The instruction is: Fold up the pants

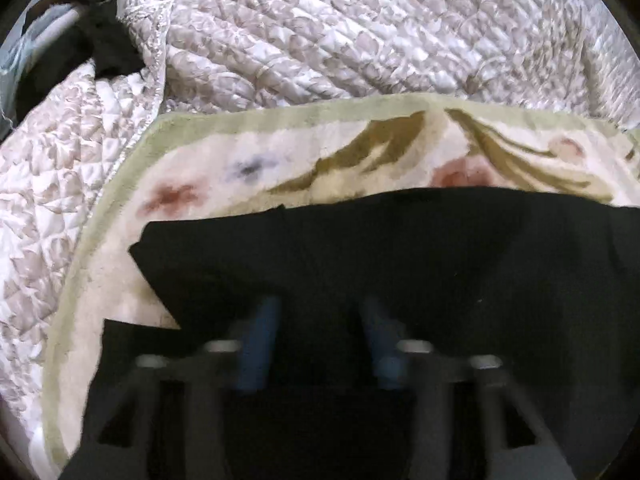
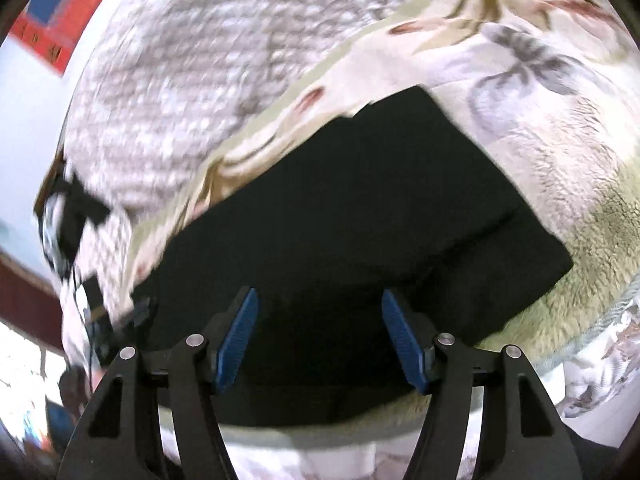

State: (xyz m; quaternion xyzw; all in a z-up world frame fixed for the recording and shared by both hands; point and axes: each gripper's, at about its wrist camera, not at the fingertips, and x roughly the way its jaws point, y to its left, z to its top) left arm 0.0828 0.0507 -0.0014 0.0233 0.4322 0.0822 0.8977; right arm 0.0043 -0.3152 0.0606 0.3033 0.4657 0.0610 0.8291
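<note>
The black pants [image 1: 400, 256] lie flat on a floral fleece blanket [image 1: 280, 160], partly folded with layers overlapping. My left gripper [image 1: 318, 312] is open just above the black cloth, its blue pads blurred. In the right wrist view the pants [image 2: 360, 208] form a dark block with a squared far corner and a fold line on the right. My right gripper [image 2: 320, 304] is open above the near part of the pants, holding nothing.
A quilted beige bedspread [image 1: 340, 32] lies bunched behind the blanket. Dark clothing [image 1: 100, 40] sits at the far left. In the right wrist view a red and blue poster [image 2: 60, 20] hangs on the wall at upper left. The fleece blanket [image 2: 540, 140] spreads right.
</note>
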